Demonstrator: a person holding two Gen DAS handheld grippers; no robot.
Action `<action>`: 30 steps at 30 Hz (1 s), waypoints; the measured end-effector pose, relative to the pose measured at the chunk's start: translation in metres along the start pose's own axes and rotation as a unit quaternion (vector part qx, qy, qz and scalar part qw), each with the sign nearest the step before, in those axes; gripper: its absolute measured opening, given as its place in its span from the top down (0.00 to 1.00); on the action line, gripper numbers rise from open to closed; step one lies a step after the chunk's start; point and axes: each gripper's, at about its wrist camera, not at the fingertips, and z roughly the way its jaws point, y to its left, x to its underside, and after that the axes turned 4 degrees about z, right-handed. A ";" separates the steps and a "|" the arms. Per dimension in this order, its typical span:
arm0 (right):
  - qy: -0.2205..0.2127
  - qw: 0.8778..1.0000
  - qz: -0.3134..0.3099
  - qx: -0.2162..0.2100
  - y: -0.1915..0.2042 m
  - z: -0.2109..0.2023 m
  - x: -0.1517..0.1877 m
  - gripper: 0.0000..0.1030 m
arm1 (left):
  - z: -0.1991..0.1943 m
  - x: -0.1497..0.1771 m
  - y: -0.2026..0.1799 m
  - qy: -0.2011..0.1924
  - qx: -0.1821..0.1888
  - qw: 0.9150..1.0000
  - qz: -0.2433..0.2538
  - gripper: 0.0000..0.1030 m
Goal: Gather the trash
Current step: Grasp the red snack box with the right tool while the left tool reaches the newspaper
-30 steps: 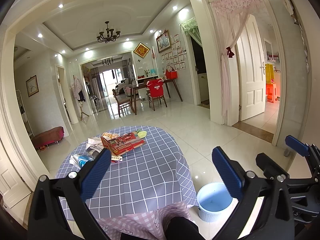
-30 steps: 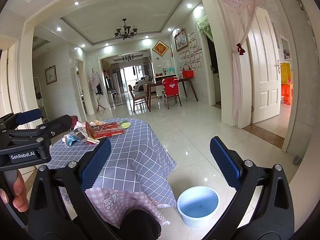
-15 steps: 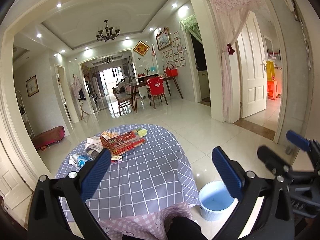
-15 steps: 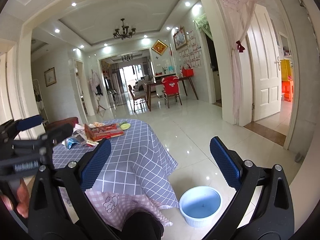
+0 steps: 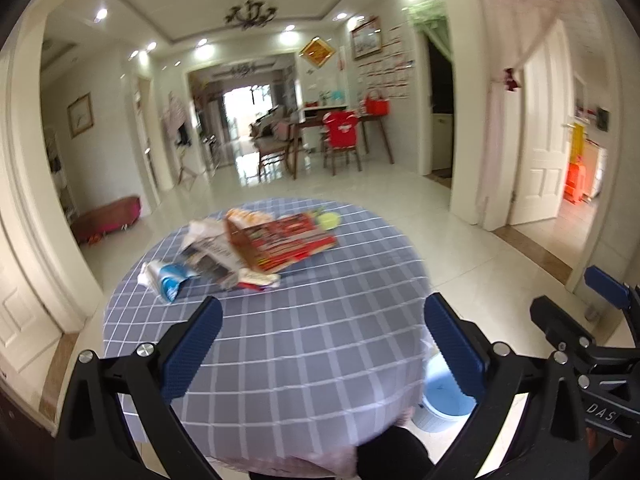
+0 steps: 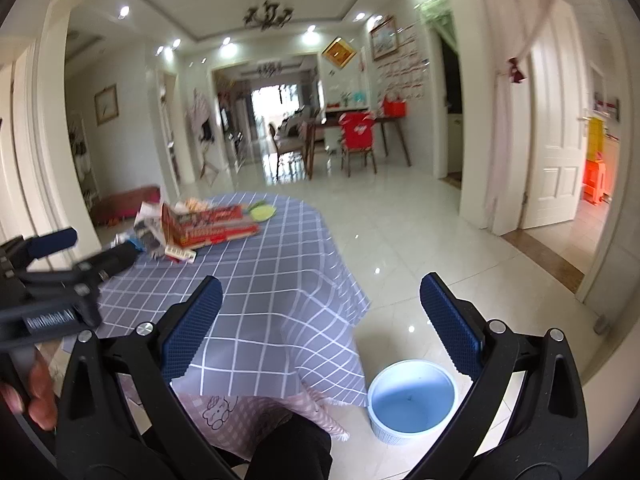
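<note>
Trash lies at the far side of a round table with a blue-grey checked cloth (image 5: 304,320): a red carton (image 5: 280,242), crumpled newspaper (image 5: 210,252), a blue and white wrapper (image 5: 166,276) and a green scrap (image 5: 328,221). My left gripper (image 5: 320,344) hangs open over the near half of the table, nothing between its blue pads. My right gripper (image 6: 320,320) is open too, above the table's right edge. A pale blue bin (image 6: 412,398) stands on the floor right of the table. The red carton (image 6: 208,226) shows in the right wrist view too.
Glossy white tiled floor (image 6: 420,248) spreads to the right and beyond the table. A white door (image 5: 548,136) and curtain stand at right. A dining table with a red-covered chair (image 5: 340,136) lies far back. A dark knee (image 6: 292,448) sits below the right gripper.
Both grippers have moved forward and tipped down over the table, so the trash looks nearer. The views are motion-blurred. Both stay open.
</note>
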 end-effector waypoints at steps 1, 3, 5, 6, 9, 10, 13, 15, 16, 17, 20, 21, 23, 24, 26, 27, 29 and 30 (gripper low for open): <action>0.003 1.000 -0.002 -0.005 0.005 0.007 0.001 0.06 | 0.006 -0.002 0.013 0.003 -0.002 1.000 -0.006 0.04; 0.018 1.000 -0.006 -0.019 0.020 0.033 -0.004 0.06 | 0.025 -0.007 0.039 0.013 0.003 1.000 -0.019 0.04; 0.027 0.999 -0.010 -0.032 0.034 0.055 -0.009 0.06 | 0.038 -0.016 0.055 0.020 0.014 0.999 -0.034 0.04; 0.035 0.998 -0.014 -0.040 0.044 0.070 -0.011 0.06 | 0.048 -0.018 0.068 0.026 0.018 0.998 -0.048 0.04; 0.061 0.995 -0.022 -0.070 0.071 0.111 -0.019 0.06 | 0.071 -0.022 0.102 0.035 0.023 0.995 -0.086 0.04; 0.072 0.994 -0.028 -0.080 0.083 0.125 -0.020 0.06 | 0.077 -0.022 0.111 0.039 0.022 0.994 -0.096 0.04; 0.086 0.990 -0.047 -0.100 0.114 0.157 -0.024 0.06 | 0.105 -0.022 0.143 0.054 0.027 0.991 -0.122 0.04; 0.096 0.987 -0.064 -0.112 0.140 0.181 -0.028 0.06 | 0.119 -0.023 0.159 0.061 0.032 0.988 -0.137 0.04; 0.101 0.985 -0.072 -0.116 0.152 0.191 -0.030 0.06 | 0.125 -0.024 0.163 0.065 0.032 0.988 -0.139 0.04; 0.103 0.984 -0.079 -0.119 0.162 0.200 -0.032 0.06 | 0.134 -0.025 0.169 0.070 0.034 0.987 -0.142 0.04; 0.108 0.981 -0.100 -0.128 0.189 0.223 -0.037 0.06 | 0.148 -0.026 0.178 0.078 0.039 0.985 -0.147 0.04; 0.112 0.980 -0.105 -0.130 0.196 0.230 -0.038 0.06 | 0.154 -0.028 0.181 0.080 0.041 0.985 -0.148 0.04; 0.119 0.977 -0.120 -0.129 0.209 0.247 -0.038 0.06 | 0.168 -0.031 0.185 0.085 0.041 0.985 -0.147 0.04; 0.125 0.975 -0.130 -0.128 0.214 0.253 -0.037 0.06 | 0.172 -0.032 0.185 0.089 0.041 0.984 -0.146 0.04; 0.143 0.972 -0.139 -0.128 0.219 0.268 -0.034 0.30 | 0.182 -0.035 0.187 0.094 0.046 0.984 -0.145 0.04; 0.149 0.971 -0.136 -0.130 0.218 0.272 -0.033 0.42 | 0.187 -0.037 0.187 0.094 0.048 0.984 -0.144 0.04; 0.166 0.968 -0.125 -0.140 0.215 0.280 -0.032 0.67 | 0.196 -0.041 0.185 0.097 0.049 0.984 -0.142 0.05; 0.168 0.968 -0.127 -0.138 0.214 0.283 -0.031 0.67 | 0.203 -0.044 0.184 0.098 0.052 0.984 -0.140 0.05</action>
